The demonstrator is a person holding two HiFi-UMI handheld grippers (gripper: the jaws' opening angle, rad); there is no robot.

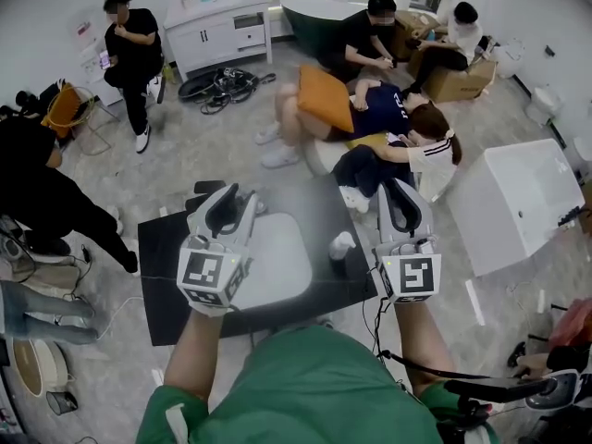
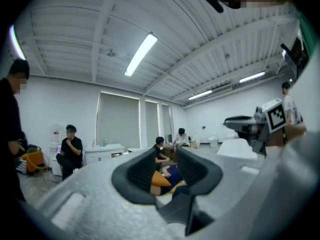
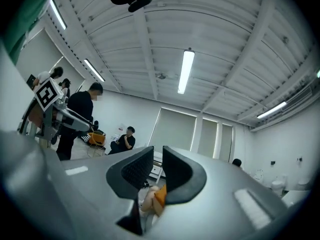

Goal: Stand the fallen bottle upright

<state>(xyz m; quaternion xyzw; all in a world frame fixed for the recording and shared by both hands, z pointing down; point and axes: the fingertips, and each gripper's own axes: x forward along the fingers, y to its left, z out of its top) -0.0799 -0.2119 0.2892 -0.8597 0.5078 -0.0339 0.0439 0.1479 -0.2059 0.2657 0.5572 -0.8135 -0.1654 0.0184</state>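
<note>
A small bottle (image 1: 340, 248) with a white top and a dark lower part appears to stand upright on the dark table (image 1: 166, 276), just right of a white rounded basin (image 1: 277, 262). My left gripper (image 1: 231, 207) is held above the table's left half, and my right gripper (image 1: 403, 202) is above its right edge, close to the bottle. Both point away from me and tilt upward, so the gripper views show mostly ceiling. The left gripper (image 2: 166, 160) and the right gripper (image 3: 157, 159) each show a narrow gap with nothing in it. The bottle is hidden in both gripper views.
Several people sit on the floor (image 1: 370, 118) just beyond the table. A person in black (image 1: 42, 202) crouches at the left. A white tub (image 1: 518, 202) stands at the right, a white cabinet (image 1: 217, 30) at the back, and cables (image 1: 222, 83) lie before it.
</note>
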